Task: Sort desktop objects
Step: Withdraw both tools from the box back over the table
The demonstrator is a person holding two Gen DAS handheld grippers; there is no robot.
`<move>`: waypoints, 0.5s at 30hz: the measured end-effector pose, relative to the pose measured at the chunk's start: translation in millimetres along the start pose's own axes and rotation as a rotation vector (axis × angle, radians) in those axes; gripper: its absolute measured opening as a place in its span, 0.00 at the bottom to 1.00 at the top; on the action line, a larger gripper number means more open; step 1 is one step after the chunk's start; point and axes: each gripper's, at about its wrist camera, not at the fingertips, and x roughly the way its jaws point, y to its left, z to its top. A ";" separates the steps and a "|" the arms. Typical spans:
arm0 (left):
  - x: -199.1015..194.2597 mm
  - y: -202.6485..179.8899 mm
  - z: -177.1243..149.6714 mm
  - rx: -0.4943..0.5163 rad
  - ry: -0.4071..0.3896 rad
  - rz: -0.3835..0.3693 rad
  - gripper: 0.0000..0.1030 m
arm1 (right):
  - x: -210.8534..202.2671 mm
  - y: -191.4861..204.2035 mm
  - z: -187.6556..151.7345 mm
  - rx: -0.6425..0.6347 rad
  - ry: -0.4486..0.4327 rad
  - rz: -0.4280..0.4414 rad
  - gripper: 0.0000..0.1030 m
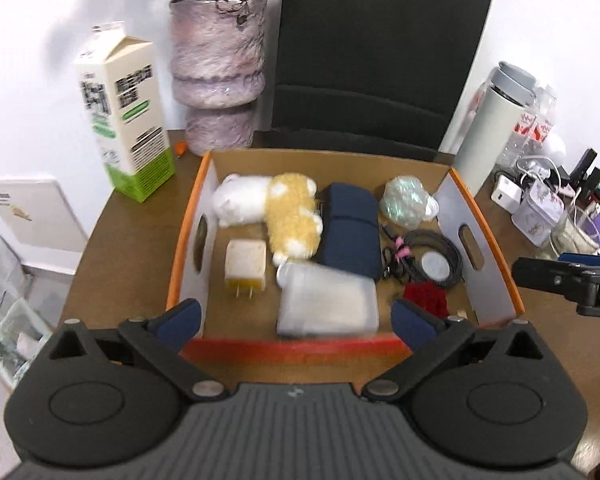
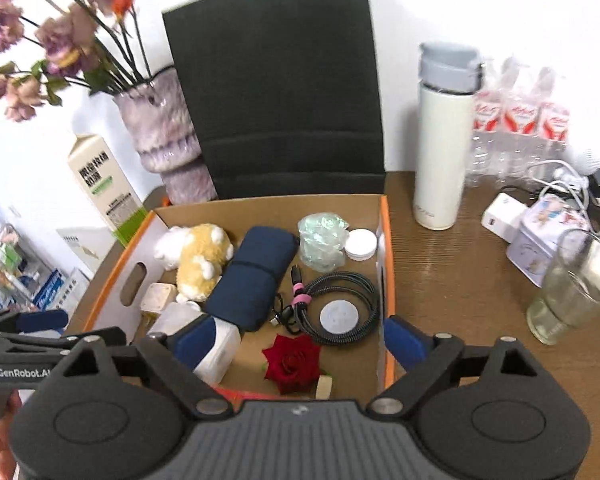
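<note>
An orange-rimmed cardboard box [image 1: 188,224] [image 2: 385,248] holds a white and yellow plush toy [image 1: 276,208] [image 2: 200,256], a navy pouch [image 1: 350,232] [image 2: 252,280], a white charger plug [image 1: 246,266], a frosted plastic case [image 1: 326,306] [image 2: 216,344], a coiled cable with a round puck [image 1: 432,260] [image 2: 340,308], a red rose [image 1: 426,298] [image 2: 292,362] and a crumpled wrapper [image 1: 406,200] [image 2: 322,236]. My left gripper [image 1: 296,316] is open and empty above the box's near edge. My right gripper [image 2: 300,340] is open and empty over the box's near right part.
Behind the box stand a milk carton [image 1: 124,120] [image 2: 104,184], a purple vase with flowers [image 1: 218,72] [image 2: 160,132] and a black paper bag [image 1: 376,60] [image 2: 276,88]. To the right are a white thermos [image 2: 444,136] [image 1: 492,128], a glass [image 2: 572,284], a tin [image 2: 540,236], chargers and cables.
</note>
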 end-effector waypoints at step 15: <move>-68.6 -43.9 -188.6 0.097 -0.208 0.024 1.00 | -80.3 22.4 -181.2 -0.162 -0.216 -0.096 0.88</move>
